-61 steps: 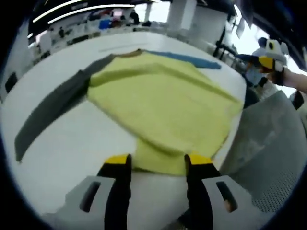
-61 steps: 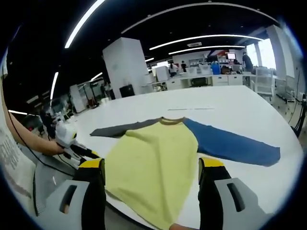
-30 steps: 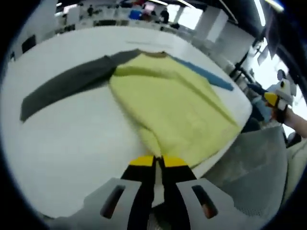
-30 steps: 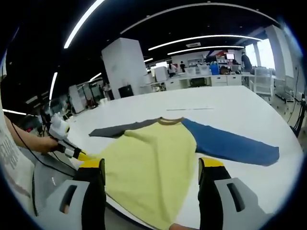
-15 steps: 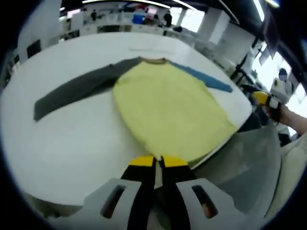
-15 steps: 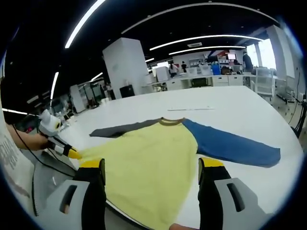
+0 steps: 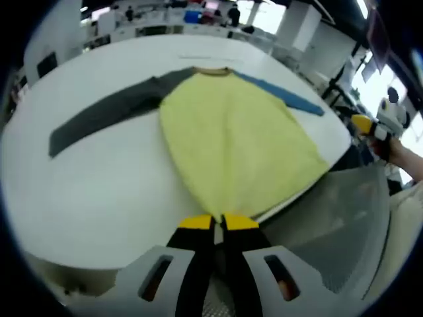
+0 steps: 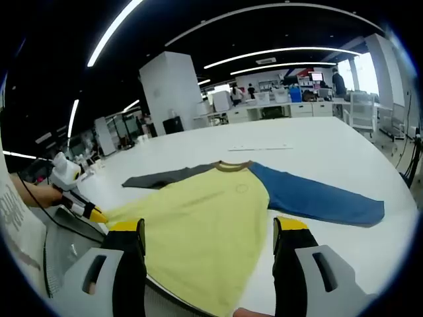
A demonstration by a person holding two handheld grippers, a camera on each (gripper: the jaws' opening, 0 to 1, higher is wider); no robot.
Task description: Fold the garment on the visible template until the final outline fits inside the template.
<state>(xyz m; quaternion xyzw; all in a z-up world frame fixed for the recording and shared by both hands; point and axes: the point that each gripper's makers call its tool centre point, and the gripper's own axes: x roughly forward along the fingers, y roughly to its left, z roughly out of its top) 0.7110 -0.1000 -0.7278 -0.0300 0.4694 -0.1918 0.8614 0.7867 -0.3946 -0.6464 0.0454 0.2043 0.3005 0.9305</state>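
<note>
A long-sleeved shirt with a yellow body point(image 7: 231, 139) lies flat on the white table point(image 7: 86, 191), collar at the far end. Its grey sleeve point(image 7: 106, 112) stretches out to the left and its blue sleeve point(image 7: 284, 96) to the right. My left gripper point(image 7: 217, 221) is shut on the yellow hem at the table's near edge. In the right gripper view the same shirt point(image 8: 198, 211) lies ahead with the blue sleeve point(image 8: 317, 198) spread right. My right gripper point(image 8: 210, 231) hovers open above the hem with nothing between its fingers. The left gripper point(image 8: 94, 213) pinches the hem corner at the left.
A grey mesh chair point(image 7: 330, 224) stands against the table's near edge. A hand holds the right gripper point(image 7: 362, 123) off the table's right side. A faint strip point(image 8: 259, 147) lies on the table beyond the collar. Desks and people fill the far background.
The left gripper went from open to shut on the yellow hem and drew it toward the table edge; the rumpled body now lies smooth. The right gripper stayed open.
</note>
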